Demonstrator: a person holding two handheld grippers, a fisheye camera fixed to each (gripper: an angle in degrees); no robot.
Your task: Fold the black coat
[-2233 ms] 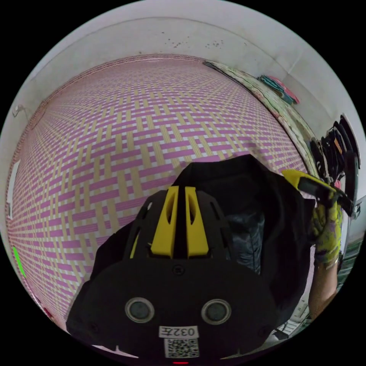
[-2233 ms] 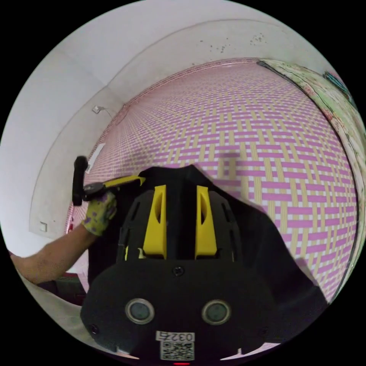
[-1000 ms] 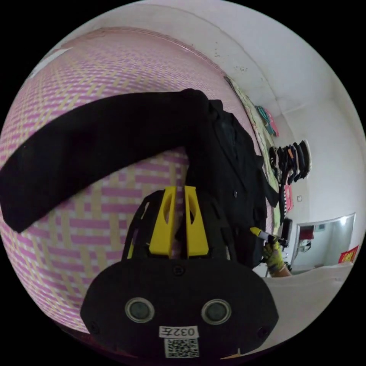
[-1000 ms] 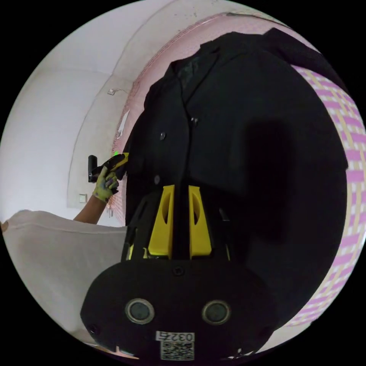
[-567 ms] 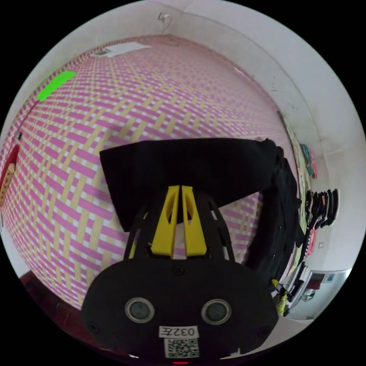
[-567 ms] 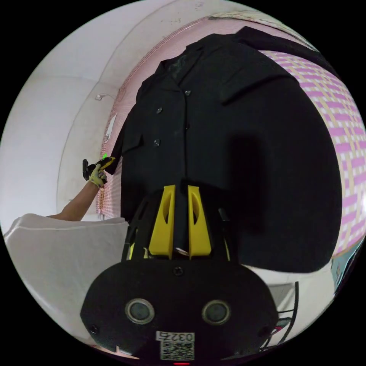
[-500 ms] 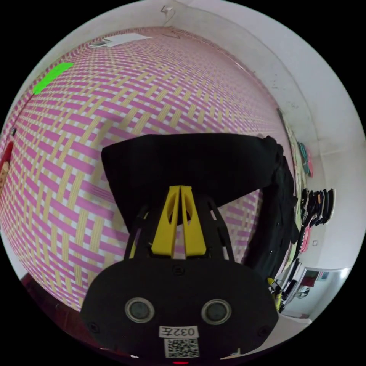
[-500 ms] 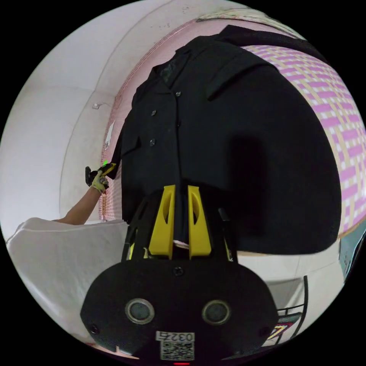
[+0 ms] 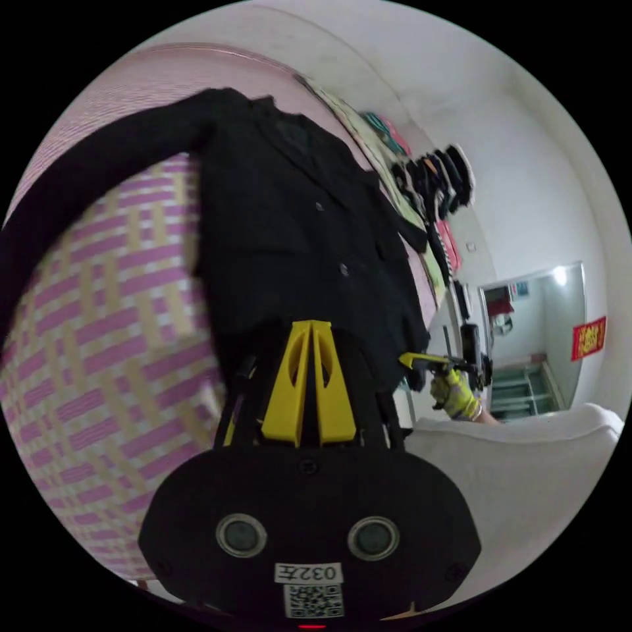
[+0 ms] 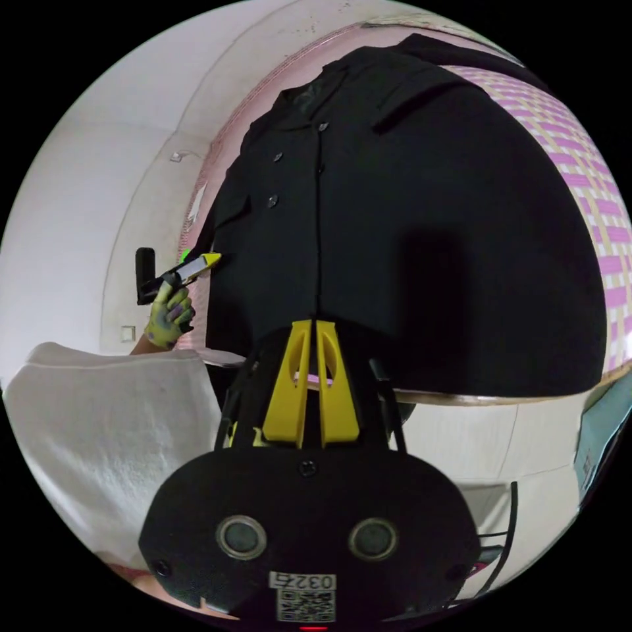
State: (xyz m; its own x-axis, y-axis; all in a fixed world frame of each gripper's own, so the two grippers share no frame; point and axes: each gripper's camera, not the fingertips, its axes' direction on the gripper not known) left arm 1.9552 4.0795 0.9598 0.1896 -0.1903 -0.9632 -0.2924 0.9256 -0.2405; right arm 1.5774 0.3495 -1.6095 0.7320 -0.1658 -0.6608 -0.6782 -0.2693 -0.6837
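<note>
Black coat [image 10: 421, 217] lies front-up and spread on the pink woven mat [image 9: 99, 342], buttons showing, collar at the far end and hem edge nearest me. So the long axis runs straight away from both claws, collar to hem.

My left gripper [image 9: 313, 329] is at one hem corner with jaws together at the tips. There is black cloth around them, but I cannot tell if any is pinched. My right gripper [image 10: 311, 329] is at the hem near the button line, jaws also closed to a point. Pink shows through the slots, so a grip there is unclear too.

Each claw shows in the other's view off at the coat's side edge, in a gloved hand [image 10: 168, 322].

Neither arm is nearer. Both sit at the hem, so my guess is the fold goes hem toward collar, along that axis.
</note>
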